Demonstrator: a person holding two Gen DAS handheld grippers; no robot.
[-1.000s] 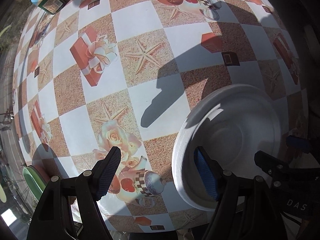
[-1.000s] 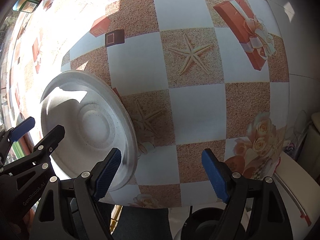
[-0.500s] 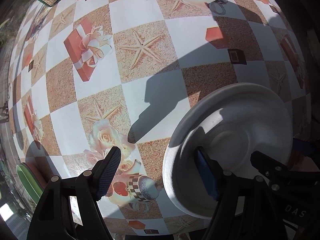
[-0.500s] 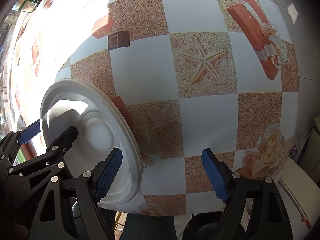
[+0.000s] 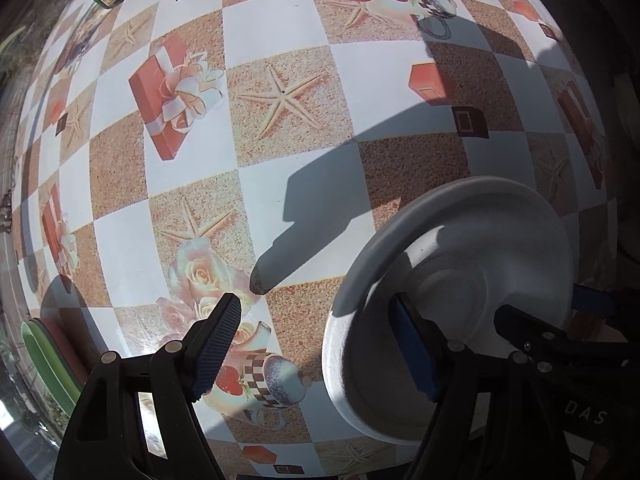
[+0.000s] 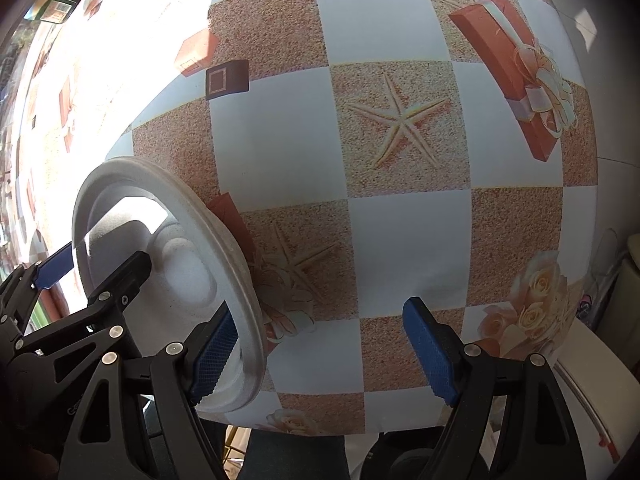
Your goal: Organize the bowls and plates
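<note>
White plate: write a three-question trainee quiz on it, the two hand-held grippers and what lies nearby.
1. True or false: the left hand-held gripper is shut on the white plate.
2. What colour is the dish at the left edge of the left wrist view? A red, B green, C blue.
3. Fill in: the plate's rim passes between the open fingers of ___ hand-held grippers, left and right hand-held gripper.

Key: 1 false; 2 B; 3 both.
</note>
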